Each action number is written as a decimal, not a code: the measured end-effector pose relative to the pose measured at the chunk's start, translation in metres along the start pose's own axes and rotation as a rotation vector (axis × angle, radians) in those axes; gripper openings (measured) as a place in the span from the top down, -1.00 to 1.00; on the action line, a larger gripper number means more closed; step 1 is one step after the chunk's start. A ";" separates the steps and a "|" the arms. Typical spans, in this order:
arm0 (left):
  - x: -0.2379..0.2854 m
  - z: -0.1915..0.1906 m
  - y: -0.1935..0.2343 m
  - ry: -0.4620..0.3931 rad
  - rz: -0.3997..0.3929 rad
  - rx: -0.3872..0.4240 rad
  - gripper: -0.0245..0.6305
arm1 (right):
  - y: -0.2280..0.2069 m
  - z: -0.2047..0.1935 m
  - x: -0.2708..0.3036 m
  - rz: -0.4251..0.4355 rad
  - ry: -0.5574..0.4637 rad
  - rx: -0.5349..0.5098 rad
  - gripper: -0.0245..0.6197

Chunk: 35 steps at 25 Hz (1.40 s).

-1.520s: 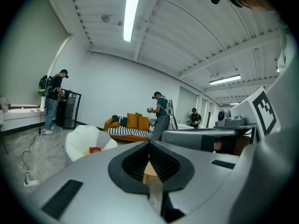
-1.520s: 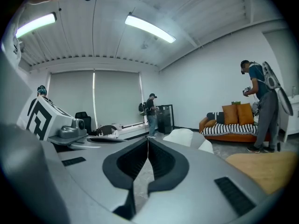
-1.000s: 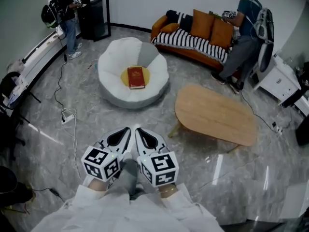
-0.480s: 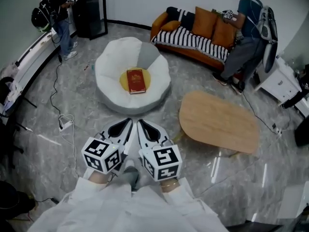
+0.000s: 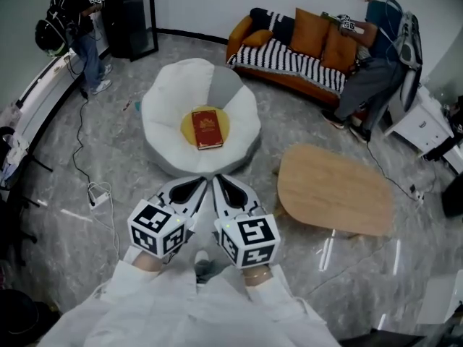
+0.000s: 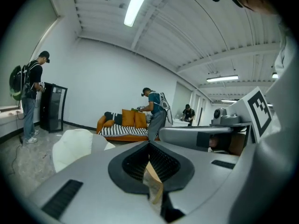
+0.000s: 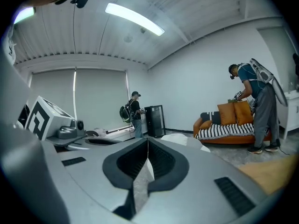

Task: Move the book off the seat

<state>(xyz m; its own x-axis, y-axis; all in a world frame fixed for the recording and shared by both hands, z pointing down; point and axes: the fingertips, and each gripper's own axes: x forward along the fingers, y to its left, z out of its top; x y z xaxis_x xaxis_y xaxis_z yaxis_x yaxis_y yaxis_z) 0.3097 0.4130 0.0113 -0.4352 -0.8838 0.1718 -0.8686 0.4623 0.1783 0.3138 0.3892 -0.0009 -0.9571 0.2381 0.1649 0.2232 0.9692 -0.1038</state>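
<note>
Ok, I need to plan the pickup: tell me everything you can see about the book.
The book is a closed, dark red hardback with a faint lighter mark mid-cover. It lies flat, cover up and slightly askew, on the yellow centre of the white, petal-shaped seat. Only that yellow centre touches it; nothing lies on it.

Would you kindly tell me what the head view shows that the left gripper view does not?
Only the head view shows the red book, lying in the middle of the white seat. Only the left gripper view shows the ceiling light and a third person far back. Both show the white seat, the orange sofa, the person bending at the sofa and the person by the black cabinet.
</note>
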 end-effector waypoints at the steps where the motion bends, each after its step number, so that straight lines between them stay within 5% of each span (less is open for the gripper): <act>1: 0.003 0.000 0.003 0.008 -0.005 0.013 0.91 | -0.003 0.000 0.005 -0.006 0.008 0.003 0.89; 10: 0.036 0.006 0.037 0.016 -0.015 -0.033 0.91 | -0.025 0.002 0.049 -0.010 0.050 0.008 0.89; 19: 0.095 0.031 0.121 -0.010 0.128 -0.069 0.91 | -0.079 0.024 0.128 0.039 0.045 -0.006 0.89; 35: 0.225 0.082 0.219 -0.017 0.214 -0.135 0.91 | -0.187 0.066 0.259 0.120 0.083 0.004 0.89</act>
<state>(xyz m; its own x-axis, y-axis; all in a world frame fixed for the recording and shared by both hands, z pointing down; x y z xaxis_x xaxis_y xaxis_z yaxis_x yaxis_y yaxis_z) 0.0022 0.3095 0.0093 -0.6107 -0.7652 0.2037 -0.7171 0.6435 0.2675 0.0118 0.2651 -0.0035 -0.9051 0.3563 0.2321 0.3338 0.9334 -0.1313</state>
